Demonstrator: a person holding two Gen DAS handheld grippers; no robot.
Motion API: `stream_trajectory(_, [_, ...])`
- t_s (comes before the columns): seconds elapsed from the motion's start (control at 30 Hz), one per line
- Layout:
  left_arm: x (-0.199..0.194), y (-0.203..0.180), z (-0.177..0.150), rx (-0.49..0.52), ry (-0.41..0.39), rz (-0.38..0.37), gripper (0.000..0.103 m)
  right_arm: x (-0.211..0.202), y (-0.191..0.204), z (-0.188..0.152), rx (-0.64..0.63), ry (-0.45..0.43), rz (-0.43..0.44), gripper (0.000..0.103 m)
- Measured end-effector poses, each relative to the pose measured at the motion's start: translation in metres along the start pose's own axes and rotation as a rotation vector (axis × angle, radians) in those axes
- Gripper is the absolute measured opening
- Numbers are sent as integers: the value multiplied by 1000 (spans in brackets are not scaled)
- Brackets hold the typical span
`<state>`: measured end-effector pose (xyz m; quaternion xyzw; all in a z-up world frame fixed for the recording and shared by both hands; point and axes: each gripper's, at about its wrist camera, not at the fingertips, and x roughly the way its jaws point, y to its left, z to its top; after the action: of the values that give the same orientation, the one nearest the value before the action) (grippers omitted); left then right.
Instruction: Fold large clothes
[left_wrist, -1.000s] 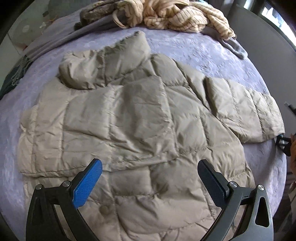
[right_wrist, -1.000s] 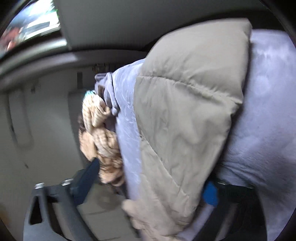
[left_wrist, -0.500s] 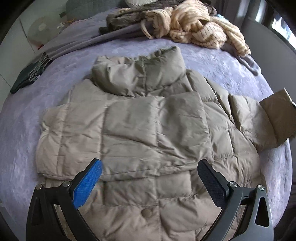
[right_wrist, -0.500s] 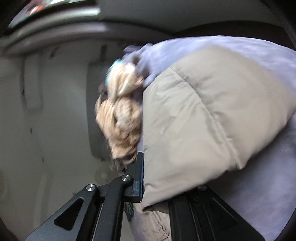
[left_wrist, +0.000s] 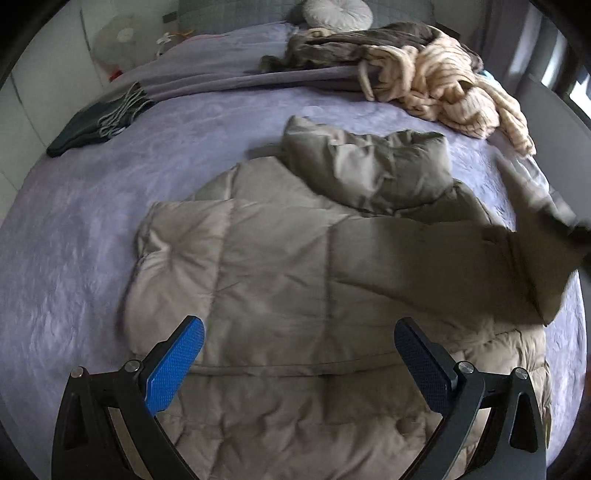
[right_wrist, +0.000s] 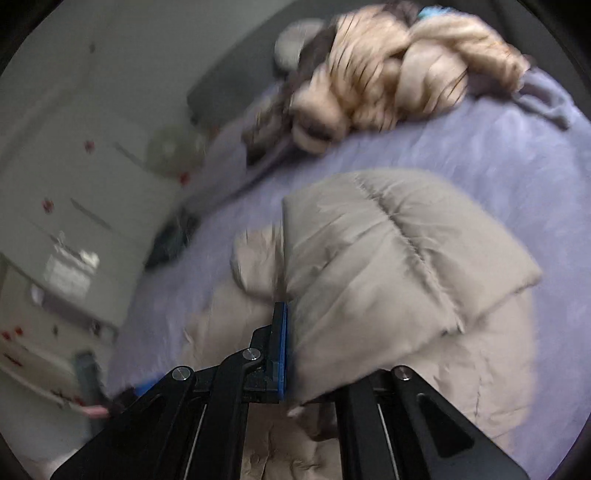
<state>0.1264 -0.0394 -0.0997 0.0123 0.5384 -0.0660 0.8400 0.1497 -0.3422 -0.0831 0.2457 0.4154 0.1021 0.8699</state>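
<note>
A tan puffer jacket is spread on the bed, collar toward the far pile of clothes. Its right sleeve is pinched at the cuff by the right claw, whose jaws have just been closing and are now pressed together on the fabric. The sleeve is seen lifted off the bed and held across the jacket's right side, its long axis running inward from the right edge toward the chest. The left claw is spread wide and holds nothing; it hovers over the hem, the jacket body lying straight ahead of it. The left sleeve already appears folded over the front. The right hand is judged nearer to the job: the sleeve is probably to be laid flat across the chest.
</note>
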Motion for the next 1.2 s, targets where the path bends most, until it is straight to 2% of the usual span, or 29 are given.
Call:
stream_trajectory(0.1, [6, 13, -3, -20, 15, -2, 103, 52, 5, -31, 13, 112, -62, 6])
stream_trajectory(0.17, [9, 18, -7, -19, 17, 4, 103, 72, -1, -46, 45, 152, -87, 6])
stream_trajectory(0.27, [13, 18, -8, 5, 10, 15, 103, 85, -22, -54, 135, 165, -96, 6])
stream_trajectory(0.37, [20, 19, -7, 12, 16, 14, 103, 81, -29, -53, 207, 181, -72, 8])
stream_trajectory(0.4, [23, 20, -6, 8, 22, 5, 103, 74, -28, -50, 212, 188, -72, 12])
stream_trajectory(0.47, [31, 23, -5, -13, 52, -21, 103, 55, -27, -51, 211, 167, -57, 35])
stream_trajectory(0.5, [35, 24, -4, -21, 68, -40, 103, 41, -29, -51, 218, 140, -51, 60])
stream_trajectory(0.53, [38, 25, -3, -29, 81, -56, 103, 33, -33, -51, 228, 118, -46, 68])
stream_trajectory(0.6, [41, 27, -2, -39, 76, -69, 103, 14, -48, -50, 289, 71, -43, 68])
stream_trajectory(0.7, [43, 25, 4, -32, 60, -89, 103, 9, -76, -42, 423, 24, -29, 68])
stream_trajectory(0.8, [42, 26, 10, -54, 58, -163, 103, 7, -96, -37, 549, -35, 18, 67])
stream_trajectory(0.87, [39, 30, 14, -71, 53, -206, 100, 13, -100, -32, 613, -65, 42, 53])
stream_trajectory(0.9, [37, 31, 15, -71, 49, -210, 96, 15, -98, -29, 626, -66, 42, 25])
stream_trajectory(0.93, [36, 33, 17, -66, 46, -210, 96, 17, -95, -26, 625, -69, 40, 10])
stream_trajectory(1.0, [33, 41, 20, -66, 32, -202, 96, 16, -71, -13, 537, -88, 14, 9])
stream_trajectory(1.07, [29, 50, 22, -80, 21, -205, 96, 22, -36, -2, 380, -84, -23, 9])
stream_trajectory(1.2, [28, 71, 24, -129, 11, -237, 96, 54, 58, -5, -52, 10, -108, 9])
